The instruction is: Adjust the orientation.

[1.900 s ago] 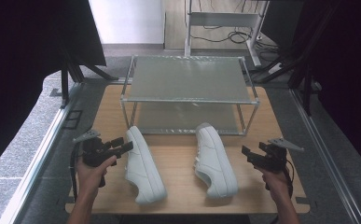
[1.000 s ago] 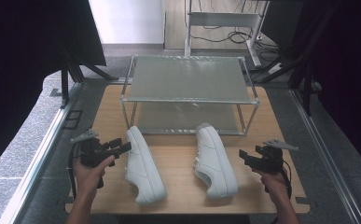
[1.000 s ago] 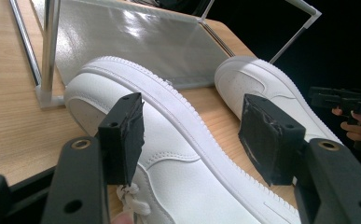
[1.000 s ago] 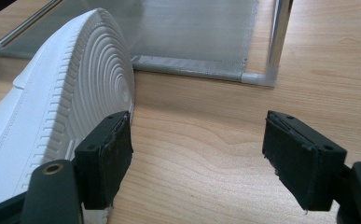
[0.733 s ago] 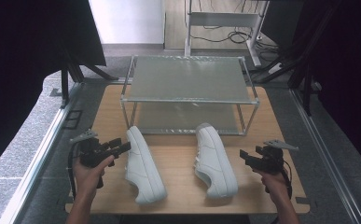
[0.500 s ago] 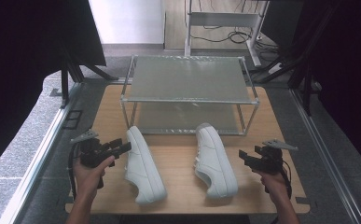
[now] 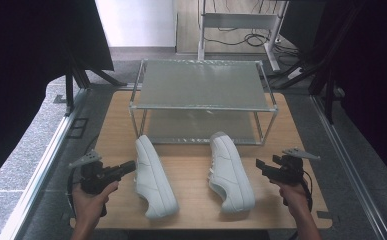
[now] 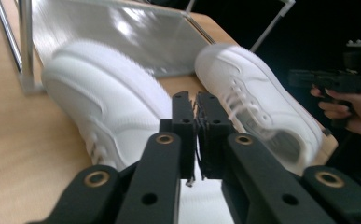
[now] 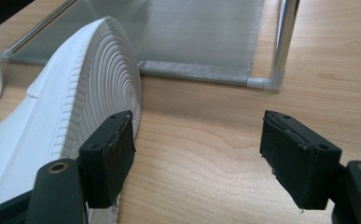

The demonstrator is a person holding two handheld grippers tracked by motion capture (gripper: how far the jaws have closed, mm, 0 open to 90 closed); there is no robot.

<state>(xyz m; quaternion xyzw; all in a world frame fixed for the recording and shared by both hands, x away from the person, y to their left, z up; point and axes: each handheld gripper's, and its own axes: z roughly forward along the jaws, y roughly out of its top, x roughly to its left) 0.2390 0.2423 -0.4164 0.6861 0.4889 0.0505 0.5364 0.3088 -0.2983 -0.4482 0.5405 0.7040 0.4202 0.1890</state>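
Two white sneakers lie on the wooden table in front of a two-shelf rack [image 7: 201, 90]. The left sneaker [image 7: 153, 177] [image 8: 108, 107] rests just right of my left gripper [image 7: 129, 165], whose jaws are shut with nothing between them [image 8: 197, 112]. The right sneaker [image 7: 230, 171] [image 8: 257, 107] is tipped on its side, its ribbed sole [image 9: 94, 88] facing my right gripper [image 7: 259, 165]. That gripper [image 9: 197, 140] is open close to the sole and holds nothing.
The rack's lower mesh shelf [image 9: 201, 28] and a metal leg [image 9: 285, 37] stand just behind the shoes. Bare wooden tabletop [image 7: 196, 205] lies between and in front of the sneakers. Dark curtains and metal frame rails border both sides of the table.
My right gripper has drifted slightly toward the right sneaker. The left gripper and both sneakers stay where they were.
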